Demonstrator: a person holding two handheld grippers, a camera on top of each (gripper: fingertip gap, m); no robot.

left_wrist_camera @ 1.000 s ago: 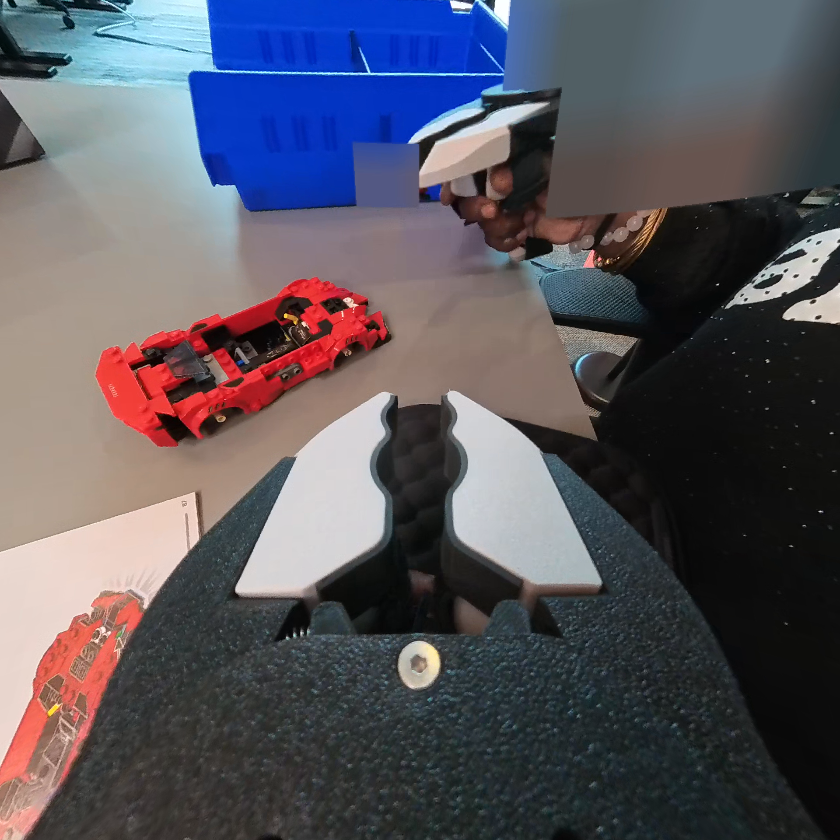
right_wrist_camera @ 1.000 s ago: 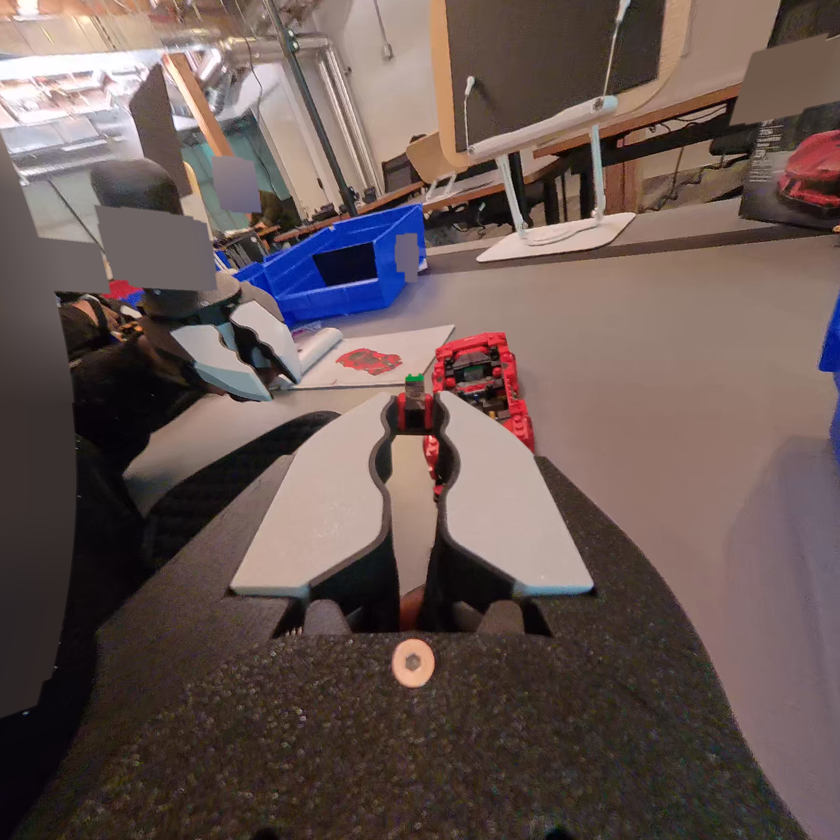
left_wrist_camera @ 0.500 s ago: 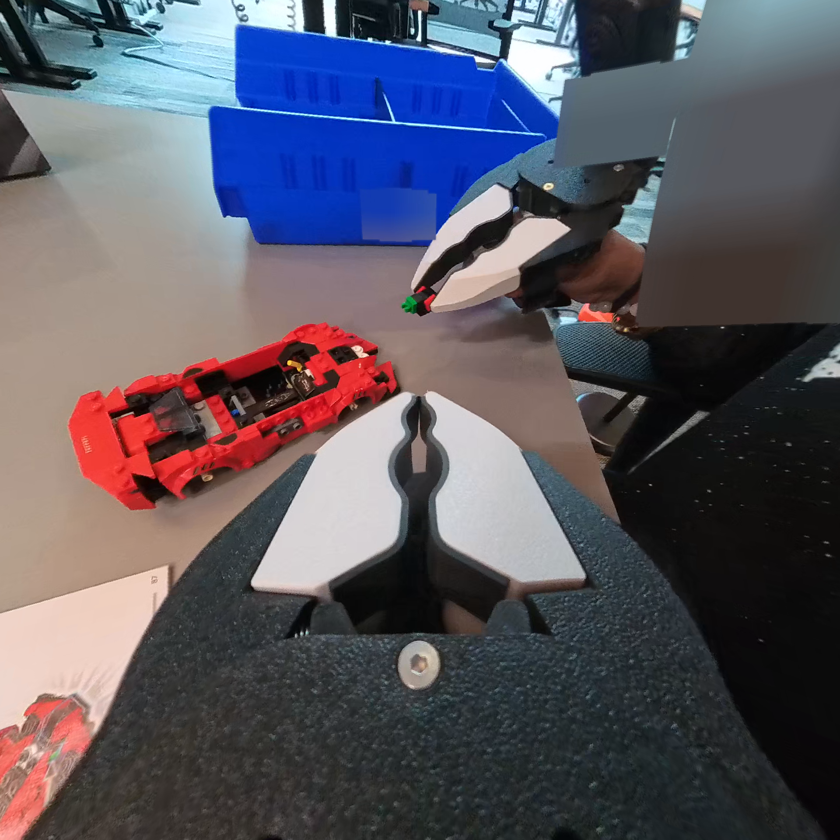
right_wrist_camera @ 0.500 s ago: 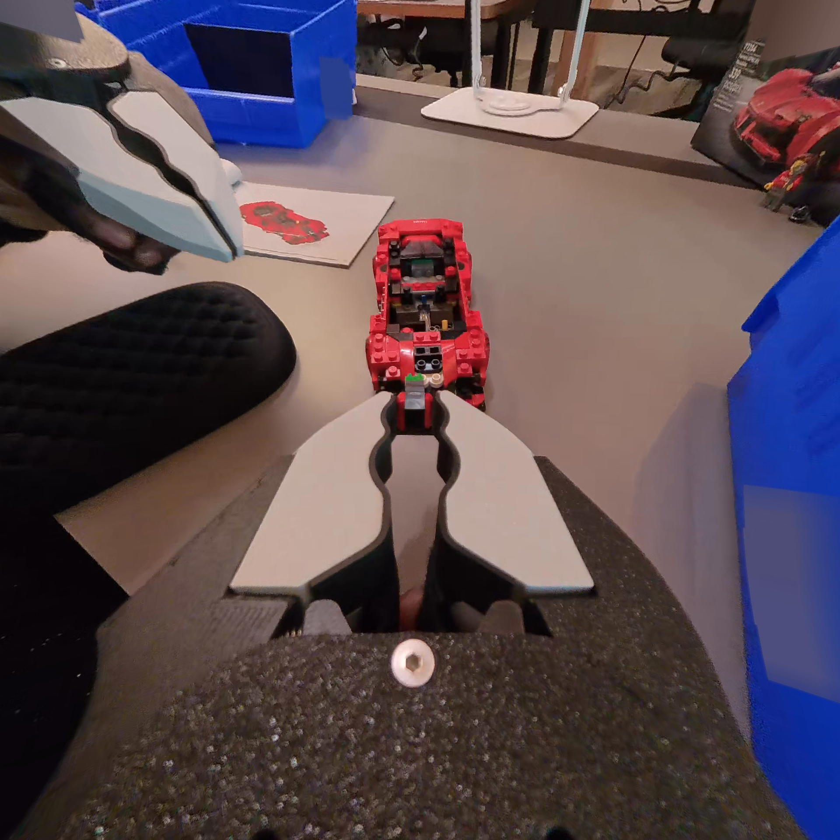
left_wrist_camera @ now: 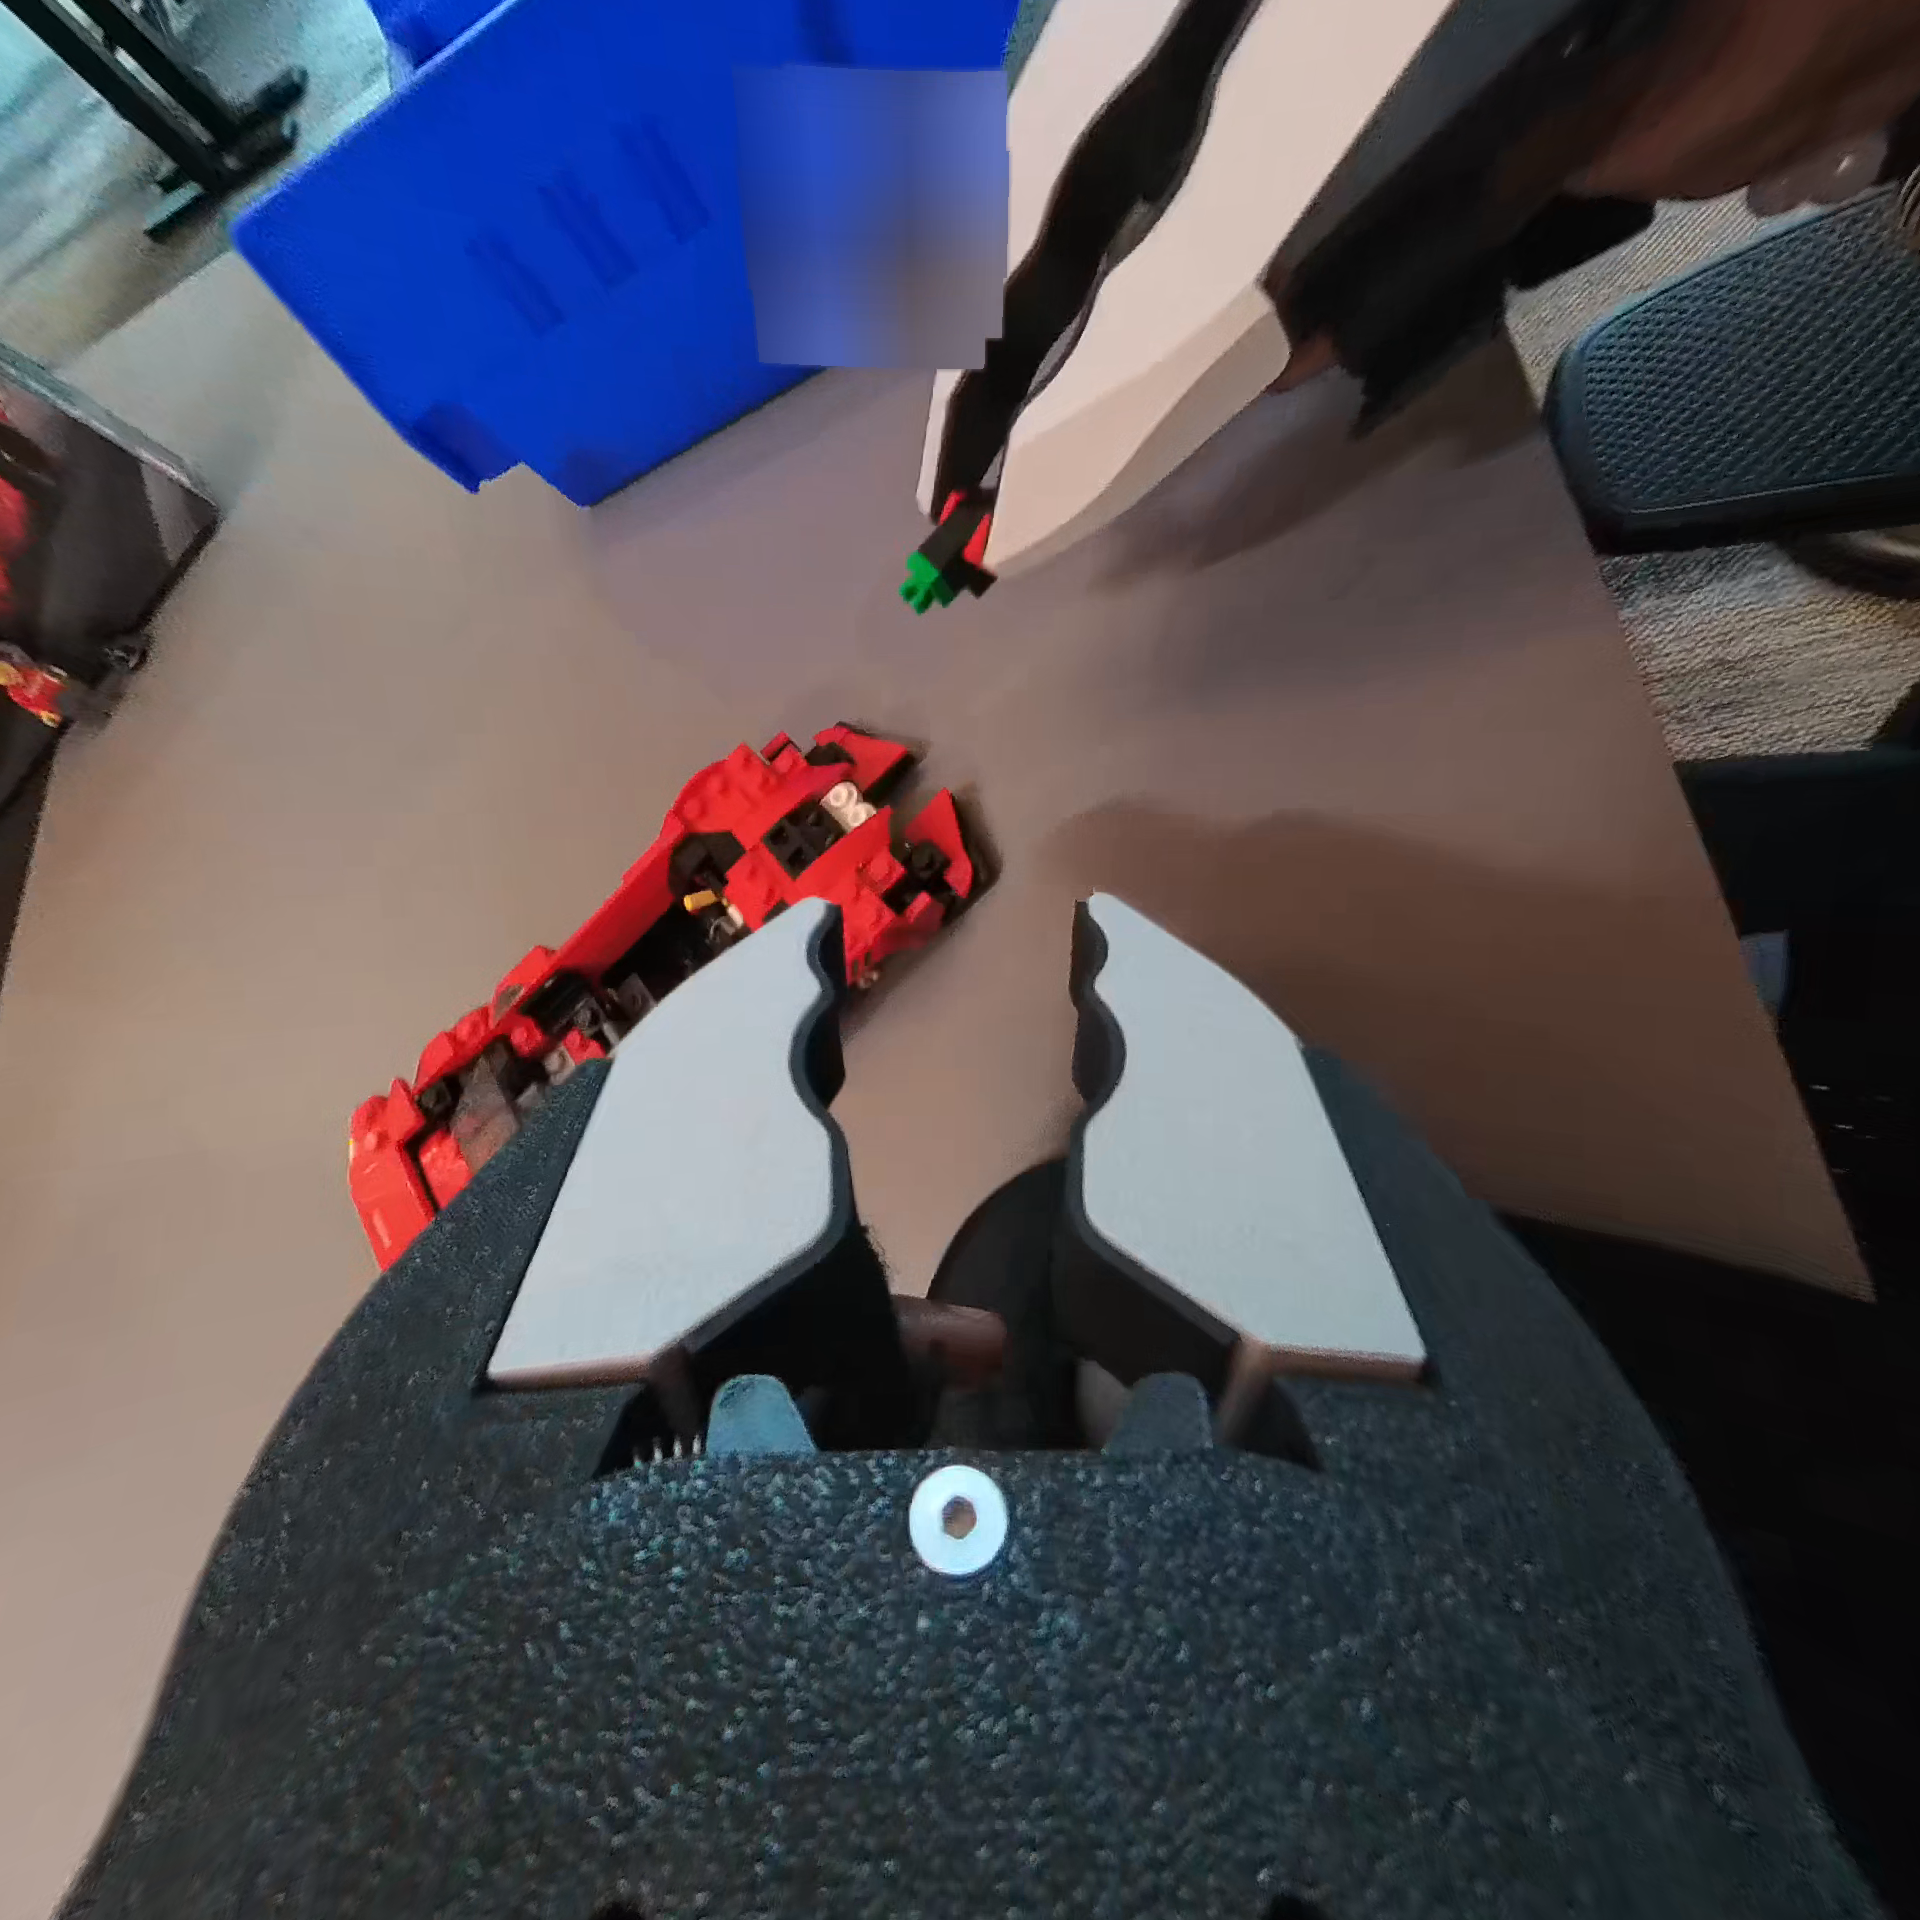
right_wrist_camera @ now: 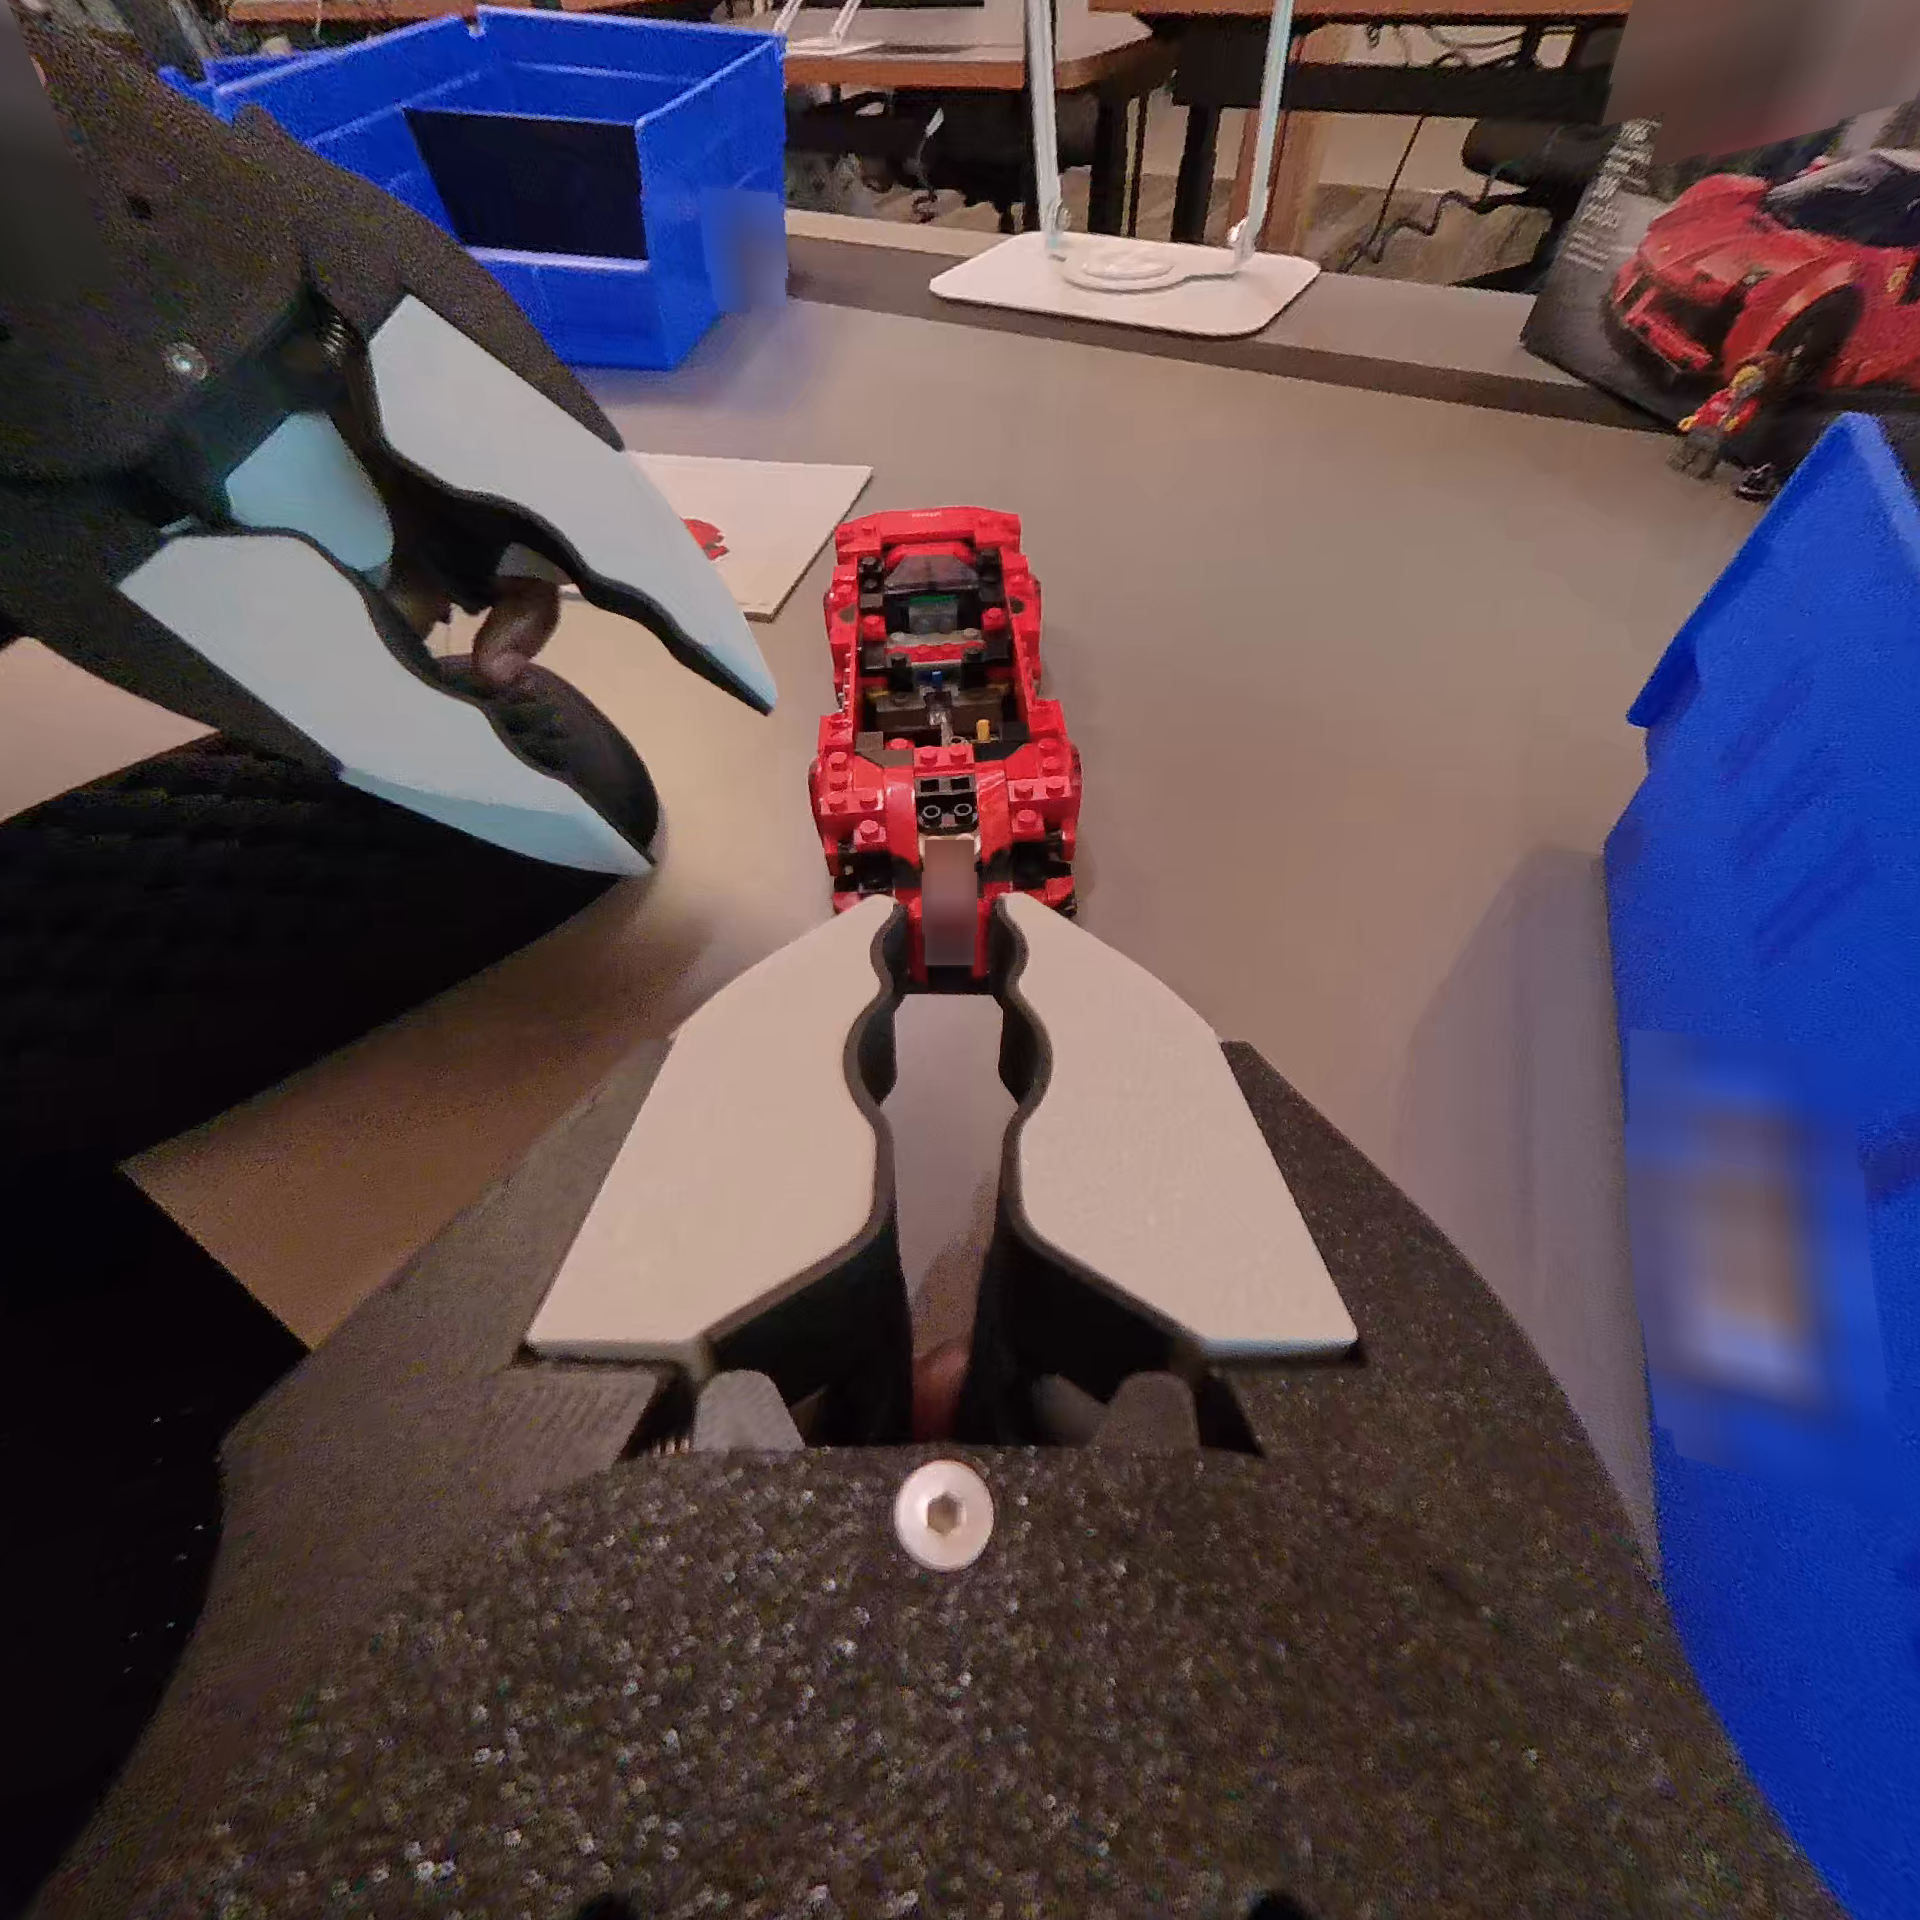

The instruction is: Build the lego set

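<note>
A partly built red lego car (left_wrist_camera: pixel 727 935) (right_wrist_camera: pixel 945 707) lies on the grey table. My right gripper (right_wrist_camera: pixel 943 920) is shut on a small red, black and green lego piece (right_wrist_camera: pixel 943 925), held just in front of the car's near end; that piece also shows in the left wrist view (left_wrist_camera: pixel 945 556), above the table beyond the car. My left gripper (left_wrist_camera: pixel 951 914) is open and empty, its left finger over the car's side. It shows in the right wrist view (right_wrist_camera: pixel 707 769), left of the car, jaws apart.
A blue bin (left_wrist_camera: pixel 582 260) stands beyond the car, another blue bin (right_wrist_camera: pixel 1787 935) at my right. An instruction booklet (right_wrist_camera: pixel 769 520) lies behind the left gripper. The lego box (right_wrist_camera: pixel 1756 281) and a white stand base (right_wrist_camera: pixel 1122 281) are at the back. A black chair (left_wrist_camera: pixel 1745 384) sits off the table edge.
My left gripper has opened and moved down close to the car. My right gripper has come nearer to the car's end with the small piece still held.
</note>
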